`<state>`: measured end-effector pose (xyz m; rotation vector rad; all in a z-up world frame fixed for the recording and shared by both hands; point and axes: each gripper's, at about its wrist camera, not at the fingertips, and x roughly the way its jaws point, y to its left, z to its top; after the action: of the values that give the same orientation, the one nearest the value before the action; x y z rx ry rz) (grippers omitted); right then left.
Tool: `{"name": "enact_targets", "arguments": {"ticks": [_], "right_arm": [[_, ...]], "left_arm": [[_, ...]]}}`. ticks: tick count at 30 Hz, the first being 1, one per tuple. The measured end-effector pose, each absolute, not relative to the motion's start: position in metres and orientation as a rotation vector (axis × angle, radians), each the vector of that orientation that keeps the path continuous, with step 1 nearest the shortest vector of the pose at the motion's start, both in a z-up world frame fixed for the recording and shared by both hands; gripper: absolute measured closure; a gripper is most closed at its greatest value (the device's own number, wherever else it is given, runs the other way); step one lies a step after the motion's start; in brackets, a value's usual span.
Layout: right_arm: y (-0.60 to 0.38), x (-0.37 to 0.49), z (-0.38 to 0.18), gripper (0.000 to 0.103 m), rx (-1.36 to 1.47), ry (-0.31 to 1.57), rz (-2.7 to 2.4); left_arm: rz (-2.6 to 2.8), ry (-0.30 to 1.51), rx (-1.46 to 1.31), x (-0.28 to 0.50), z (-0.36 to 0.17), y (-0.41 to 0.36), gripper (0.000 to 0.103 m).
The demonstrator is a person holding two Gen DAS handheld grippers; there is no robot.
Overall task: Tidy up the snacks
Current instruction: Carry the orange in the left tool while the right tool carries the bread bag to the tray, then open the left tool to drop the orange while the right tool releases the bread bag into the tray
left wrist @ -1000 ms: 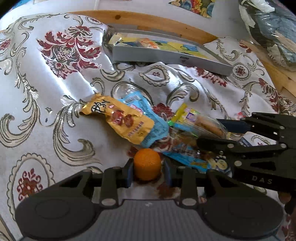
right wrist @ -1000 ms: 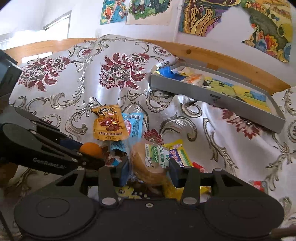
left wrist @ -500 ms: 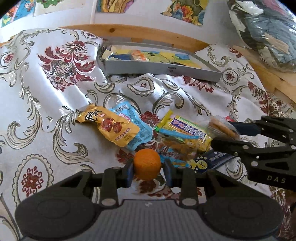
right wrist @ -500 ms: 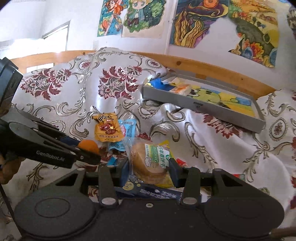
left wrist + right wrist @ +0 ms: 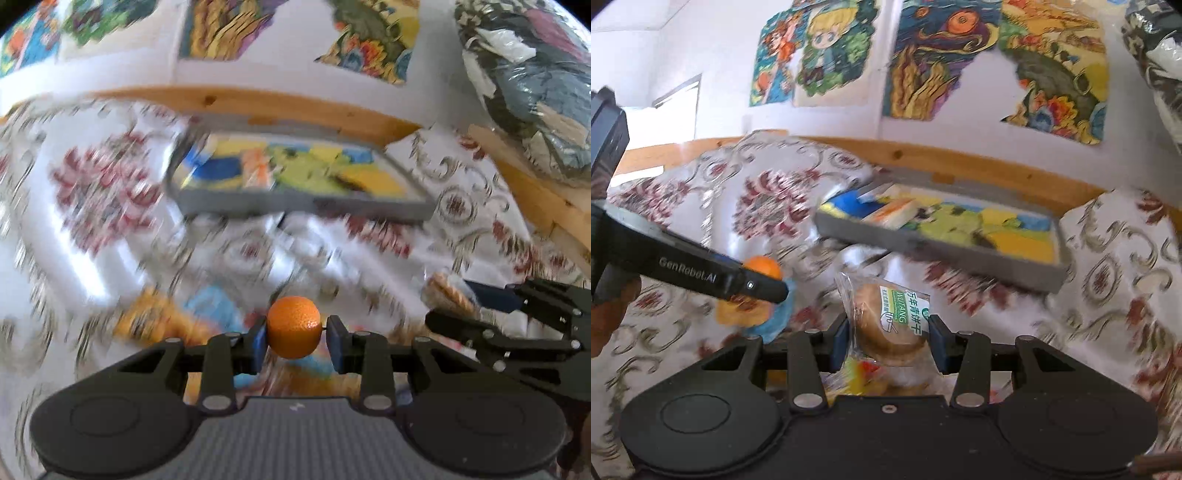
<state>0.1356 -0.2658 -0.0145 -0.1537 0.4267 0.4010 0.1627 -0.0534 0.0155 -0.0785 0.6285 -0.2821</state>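
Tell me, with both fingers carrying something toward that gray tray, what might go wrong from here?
The orange is round and pinched only at its sides by the left gripper, so it may roll out mid-swing; the blurred view suggests fast motion. The wrapped biscuit in the right gripper sits in slippery film and could slide or crack. The gray tray rests on rumpled cloth, so it may tip when loaded.

The orange (image 5: 293, 326) is bright orange. The biscuit packet (image 5: 892, 322) is clear, with a green and white label over brown biscuits. The tray (image 5: 938, 245) is grey, with yellow, green and blue inside. The bed cover (image 5: 1115, 266) is shiny white with dark red flowers and gold scrolls.
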Motion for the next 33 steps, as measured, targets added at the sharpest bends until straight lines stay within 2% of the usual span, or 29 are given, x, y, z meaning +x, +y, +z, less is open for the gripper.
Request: {"name": "enact_targets", "arguments": {"ticks": [14, 22, 33], "right_arm": [[-0.309, 0.259, 0.013, 0.057, -0.184, 0.352, 0.253], [-0.305, 0.298, -0.002, 0.057, -0.181, 0.399, 0.213], [-0.293, 0.315, -0.011, 0.056, -0.19, 0.437, 0.176]], "left_arm": [[-0.281, 0.528, -0.052, 0.302, 0.069, -0.12, 0.066], [-0.236, 0.587, -0.04, 0.351, 0.055, -0.13, 0.066], [-0.205, 0.683, -0.035, 0.37, 0.031, -0.123, 0.066]]}}
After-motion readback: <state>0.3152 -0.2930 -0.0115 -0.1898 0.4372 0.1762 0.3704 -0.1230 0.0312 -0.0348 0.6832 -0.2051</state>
